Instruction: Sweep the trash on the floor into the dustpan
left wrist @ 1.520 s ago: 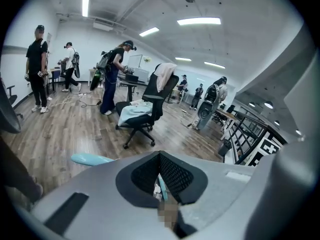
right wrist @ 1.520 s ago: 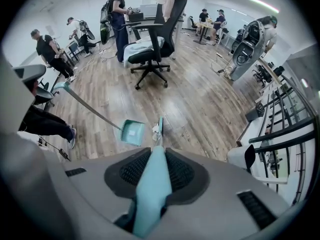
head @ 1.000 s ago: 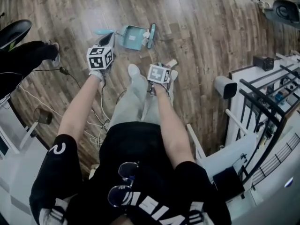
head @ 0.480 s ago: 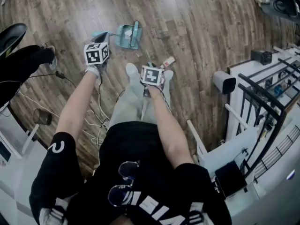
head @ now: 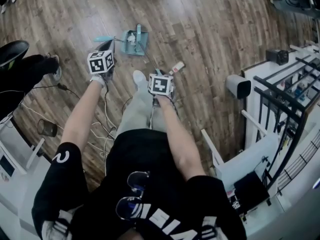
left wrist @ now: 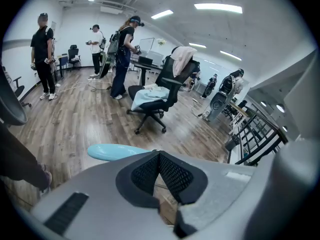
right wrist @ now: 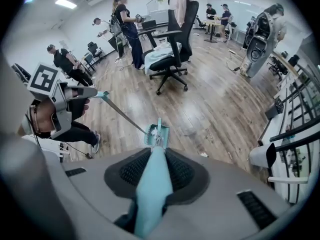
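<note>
Two hand-held grippers point down at a wooden floor (head: 215,29). The right gripper (right wrist: 156,159) has its jaws clamped on one teal broom handle (right wrist: 151,189), which runs straight ahead of it to the brush head (right wrist: 160,126). The left gripper (left wrist: 159,156) has its jaws closed at the tips on the pale blue grip (left wrist: 110,151) of the dustpan's long handle. The grip sticks out to the left of the jaws.

One teal dustpan (head: 134,40) sits on the floor ahead of both grippers. The brush head rests in it among white scraps (right wrist: 152,132) too small to count. One small scrap (head: 176,67) lies on the floor just ahead and right of the right gripper, outside the dustpan.

Farther off stands one black office chair (right wrist: 172,39). Three people (left wrist: 124,54) stand beyond it in the left gripper view.
</note>
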Demonstrator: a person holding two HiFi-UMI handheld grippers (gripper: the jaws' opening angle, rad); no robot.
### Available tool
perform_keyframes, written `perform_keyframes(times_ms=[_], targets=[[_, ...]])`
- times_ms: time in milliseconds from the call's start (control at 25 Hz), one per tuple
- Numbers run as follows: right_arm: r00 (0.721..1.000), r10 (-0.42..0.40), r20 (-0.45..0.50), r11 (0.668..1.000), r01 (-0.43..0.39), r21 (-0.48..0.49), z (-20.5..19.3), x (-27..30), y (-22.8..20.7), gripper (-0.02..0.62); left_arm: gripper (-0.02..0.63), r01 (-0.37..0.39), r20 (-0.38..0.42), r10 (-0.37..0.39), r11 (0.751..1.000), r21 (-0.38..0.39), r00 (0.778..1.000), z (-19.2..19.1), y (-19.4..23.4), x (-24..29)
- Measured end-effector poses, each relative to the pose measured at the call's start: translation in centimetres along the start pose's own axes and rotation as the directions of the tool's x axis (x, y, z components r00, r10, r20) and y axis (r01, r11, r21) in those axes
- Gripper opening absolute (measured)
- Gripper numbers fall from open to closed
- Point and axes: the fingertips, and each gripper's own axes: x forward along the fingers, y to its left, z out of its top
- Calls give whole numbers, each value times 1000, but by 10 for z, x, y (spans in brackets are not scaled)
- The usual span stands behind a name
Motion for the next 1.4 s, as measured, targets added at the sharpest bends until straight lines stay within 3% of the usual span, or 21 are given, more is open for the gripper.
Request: perform_keyframes(times_ms=[280,440,480,760,920,1040,1280,1400], targets=[[995,-77,63,997,75,33,-23,-50,-74,83,-3,40,92,-43,999,25,995,1,-75,-47],[994,87,60,980,-96,174,-46,-79,-83,83,-3,69,125,-76,996,61,989,4,-137,-70],[992,96,81,975,-110,191,-47,-88,-93,83,-3,75,132,-84,995,72,988,4,-154,-75],[965,30,261,979,-81,188,-35,-132,-165,83,-3,105,167,-127,986,133,978,3,-238,-110],[952,-40,303,979,-24,202,-40,-150,-208,84,-3,111,187,-142,980,167,972,0,-276,-123],[927,21,375,974,-104,203,-39,-165,-216,84,-3,116,182,-152,974,194,972,-7,-304,-134],[907,90,412,954,-198,227,-50,-182,-238,84,-3,118,188,-163,965,233,969,-12,-346,-143],[933,2,360,959,-104,264,-79,-182,-278,84,-3,126,185,-174,962,243,967,-21,-366,-145]])
